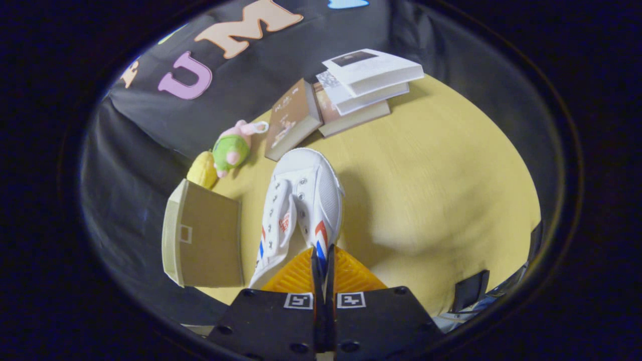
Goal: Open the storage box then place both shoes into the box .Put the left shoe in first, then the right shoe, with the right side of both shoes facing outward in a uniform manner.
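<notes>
A white canvas shoe [301,205] with red and blue side stripes hangs from my gripper [321,260], lifted above the yellow table [441,190], toe pointing away from me. Both fingers are shut on the shoe's side wall near the heel opening. Just left of the shoe stands the tan cardboard storage box [203,233]; its brown face with a small square pull shows, and I cannot tell whether it is open.
Beyond the shoe lie a stack of books [366,85] and a leaning brown book [291,118]. A green and pink plush toy [233,148] and a yellow toy corn [202,169] sit behind the box. Bare table spreads to the right.
</notes>
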Tool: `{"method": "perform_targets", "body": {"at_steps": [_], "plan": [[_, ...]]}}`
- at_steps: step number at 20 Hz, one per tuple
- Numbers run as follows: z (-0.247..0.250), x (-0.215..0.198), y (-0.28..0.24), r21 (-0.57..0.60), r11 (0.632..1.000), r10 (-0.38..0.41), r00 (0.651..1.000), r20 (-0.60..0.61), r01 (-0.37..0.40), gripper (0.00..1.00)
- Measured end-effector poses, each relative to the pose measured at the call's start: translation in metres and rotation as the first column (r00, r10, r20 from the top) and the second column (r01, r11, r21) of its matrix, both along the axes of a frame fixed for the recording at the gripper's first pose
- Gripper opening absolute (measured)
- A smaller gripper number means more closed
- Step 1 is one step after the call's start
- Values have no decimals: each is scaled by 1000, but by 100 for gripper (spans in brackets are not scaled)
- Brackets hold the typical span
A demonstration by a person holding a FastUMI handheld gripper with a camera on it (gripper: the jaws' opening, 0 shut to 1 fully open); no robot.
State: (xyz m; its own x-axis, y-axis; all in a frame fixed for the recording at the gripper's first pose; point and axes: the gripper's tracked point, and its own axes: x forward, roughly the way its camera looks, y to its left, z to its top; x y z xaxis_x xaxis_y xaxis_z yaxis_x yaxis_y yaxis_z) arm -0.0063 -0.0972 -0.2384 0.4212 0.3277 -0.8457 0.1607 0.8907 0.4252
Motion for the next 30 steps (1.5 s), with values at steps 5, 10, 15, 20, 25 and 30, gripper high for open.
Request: {"method": "perform_targets", "body": {"at_steps": [5,10,15,20,25,30], "plan": [[40,5,56,21,999,29,999,42,-30,4],[75,13,128,47,994,91,991,101,-96,4],[92,20,199,78,985,141,981,132,-152,4],[94,21,262,97,976,179,974,136,-193,4],[73,18,303,74,974,208,973,103,-216,4],[45,15,314,-29,978,208,975,84,-206,4]]}}
